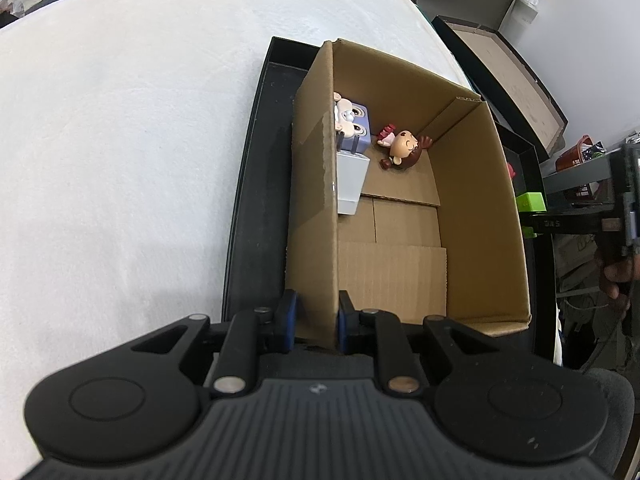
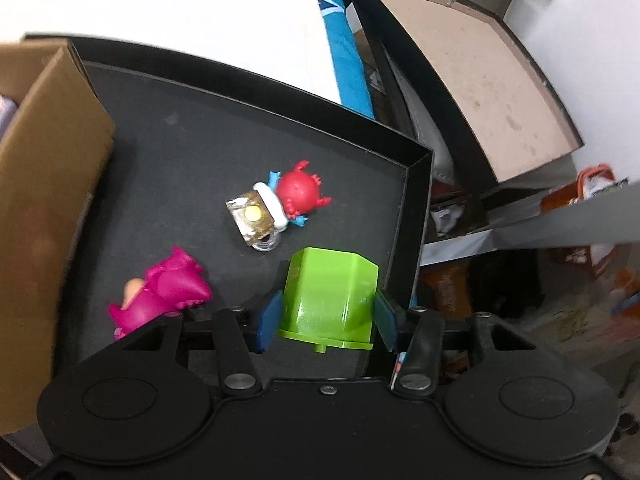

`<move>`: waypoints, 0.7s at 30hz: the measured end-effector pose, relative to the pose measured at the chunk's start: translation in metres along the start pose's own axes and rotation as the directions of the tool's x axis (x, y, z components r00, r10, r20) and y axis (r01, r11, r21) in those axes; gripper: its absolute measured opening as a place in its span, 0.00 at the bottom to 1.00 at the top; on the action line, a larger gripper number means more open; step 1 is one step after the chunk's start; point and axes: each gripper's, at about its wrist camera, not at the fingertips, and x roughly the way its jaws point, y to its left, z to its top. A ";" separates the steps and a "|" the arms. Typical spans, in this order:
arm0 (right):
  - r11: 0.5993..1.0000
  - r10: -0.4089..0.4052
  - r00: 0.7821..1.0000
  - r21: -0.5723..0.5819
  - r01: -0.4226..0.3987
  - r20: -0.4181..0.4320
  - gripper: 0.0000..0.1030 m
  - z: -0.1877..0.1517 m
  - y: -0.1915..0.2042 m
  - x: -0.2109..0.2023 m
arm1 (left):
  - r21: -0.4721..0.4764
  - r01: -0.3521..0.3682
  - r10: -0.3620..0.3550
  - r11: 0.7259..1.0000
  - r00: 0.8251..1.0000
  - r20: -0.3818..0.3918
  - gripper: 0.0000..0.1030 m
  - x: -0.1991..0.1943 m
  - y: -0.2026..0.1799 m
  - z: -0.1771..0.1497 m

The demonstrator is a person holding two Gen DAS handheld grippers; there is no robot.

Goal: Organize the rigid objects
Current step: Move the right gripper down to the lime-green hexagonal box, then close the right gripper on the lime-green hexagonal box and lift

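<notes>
On the white table, the left tool (image 1: pixel 316 322) pinched the cardboard box (image 1: pixel 484 216) wall, while the right tool (image 2: pixel 326 320) straddled the green block (image 2: pixel 328 296), pads just touching its sides.

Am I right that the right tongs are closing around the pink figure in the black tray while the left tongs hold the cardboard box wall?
Not quite: in the right wrist view the right tongs straddle the green block, not the pink figure beside it. The rest holds.

Left tongs (image 1: pixel 316 326): pointing steeply down, blue pads nearly together, pinching a thin wall. Right tongs (image 2: pixel 326 318): also steeply down, jaws partly apart, a pad at each side of a block, contact unclear.
</notes>
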 end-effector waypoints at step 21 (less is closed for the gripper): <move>0.967 0.221 0.974 0.116 -0.226 0.060 0.46 -0.015 -0.022 -0.051 | -0.001 0.009 -0.009 1.000 1.000 0.000 0.18 -0.001 0.001 -0.001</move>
